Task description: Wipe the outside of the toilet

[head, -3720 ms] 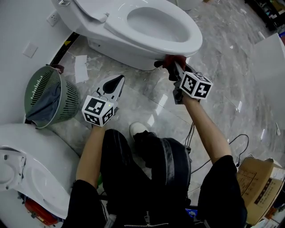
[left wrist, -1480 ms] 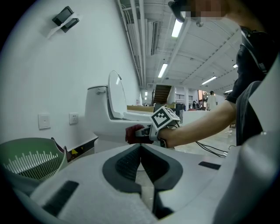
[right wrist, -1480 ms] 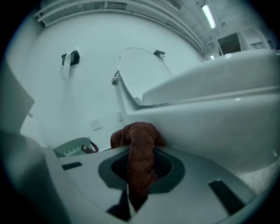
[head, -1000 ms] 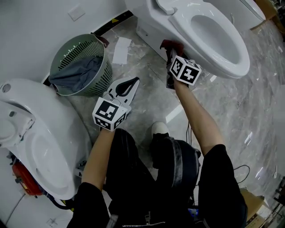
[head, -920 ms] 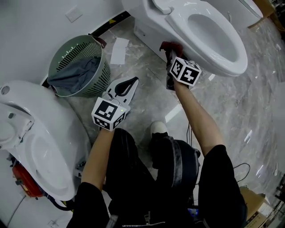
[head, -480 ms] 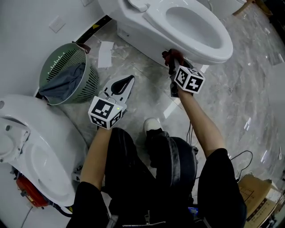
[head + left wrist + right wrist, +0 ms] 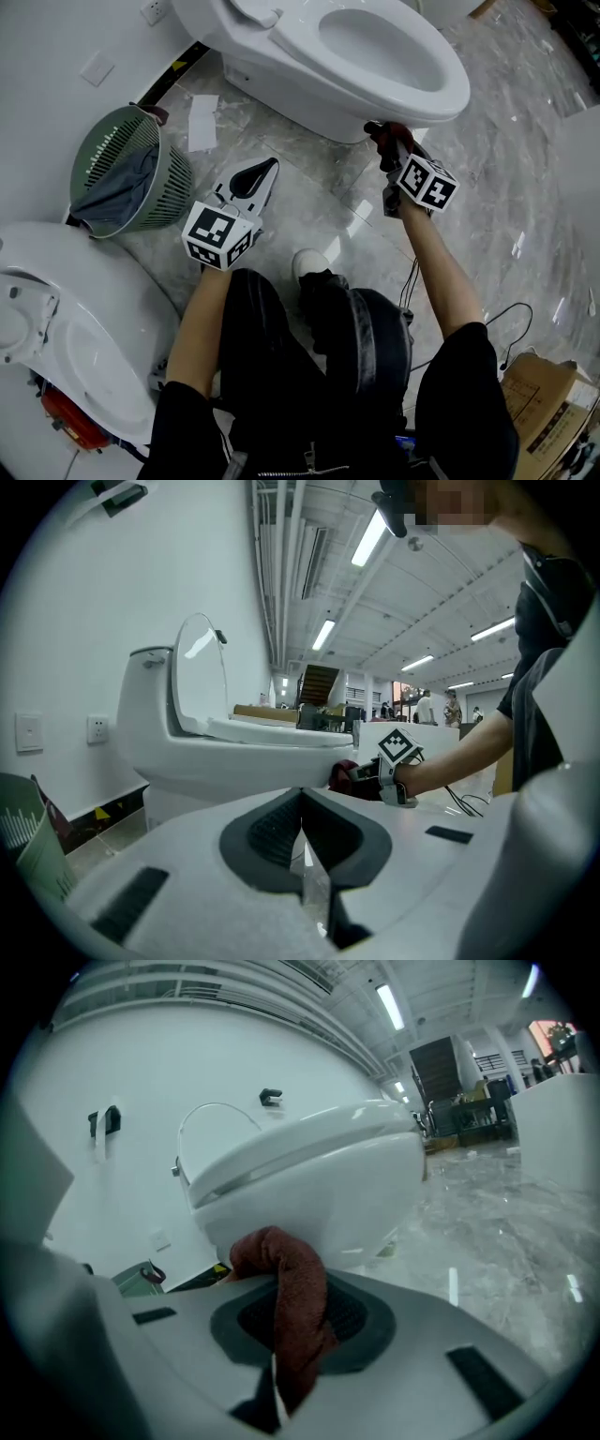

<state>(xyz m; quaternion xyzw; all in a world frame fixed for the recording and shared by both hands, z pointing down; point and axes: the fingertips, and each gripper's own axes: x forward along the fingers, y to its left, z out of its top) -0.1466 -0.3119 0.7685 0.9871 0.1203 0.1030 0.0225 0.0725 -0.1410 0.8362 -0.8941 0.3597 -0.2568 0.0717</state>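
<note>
Rag at the bowl's front edge
Your right gripper (image 7: 391, 152) pinches the rag (image 7: 292, 1302) against the toilet (image 7: 309, 89) under the rim; left gripper (image 7: 253, 176) has jaws together, empty, over open floor (image 7: 319, 202).

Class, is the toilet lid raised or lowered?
Raised: the lid stands upright against the tank, and the head view looks straight into the open bowl.

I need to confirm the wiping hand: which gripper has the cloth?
The right gripper, shut on the dark red cloth against the toilet bowl; the left gripper is shut on nothing.
</note>
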